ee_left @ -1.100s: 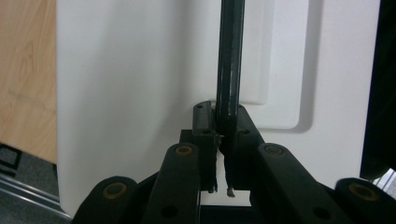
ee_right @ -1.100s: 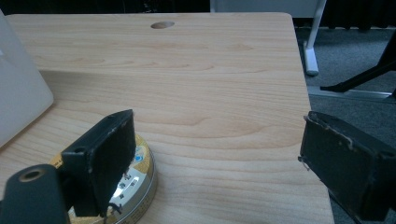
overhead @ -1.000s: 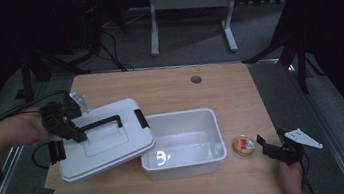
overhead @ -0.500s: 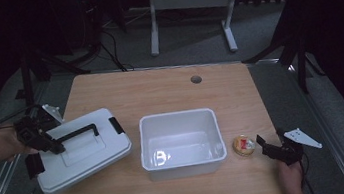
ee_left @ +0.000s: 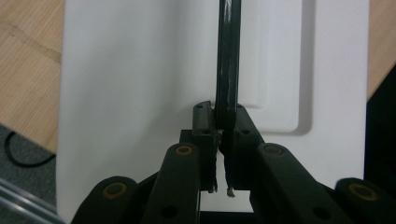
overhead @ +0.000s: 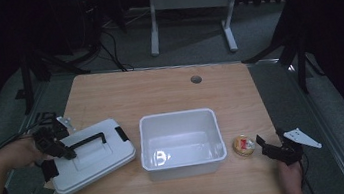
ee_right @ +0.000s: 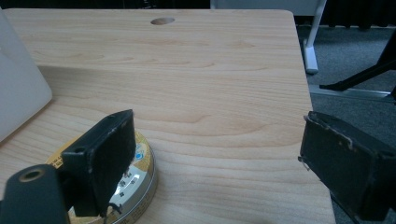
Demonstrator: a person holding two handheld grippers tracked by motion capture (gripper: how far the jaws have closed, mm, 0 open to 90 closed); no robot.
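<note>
Starting with the largest: one wooden table, with one round cable hole near its far edge. Next, one white tub, open and empty, close to the front edge at about the middle; probably left uncovered there so as to take something in. Then one white lid at the front left corner, apart from the tub, flat or nearly so on the wood; hard to tell whether fully set down. Likely parked there to keep it off the tub's mouth yet within reach. On top of it, one black handle, pinched near its left end by the left claw. From the left gripper view, jaws closed tight on either side of that handle, with nothing else between them; a sensible hold, since the thin bar is the one part of the broad lid narrow enough to grip. Near the front right corner, one right claw, jaws spread wide and holding nothing, resting just beside the smallest item: one round tin, yellow-rimmed, between the tub and that claw. Seen in the right gripper view as well, tin against the inner face of one jaw of the right claw, seemingly lined up for a pickup.
</note>
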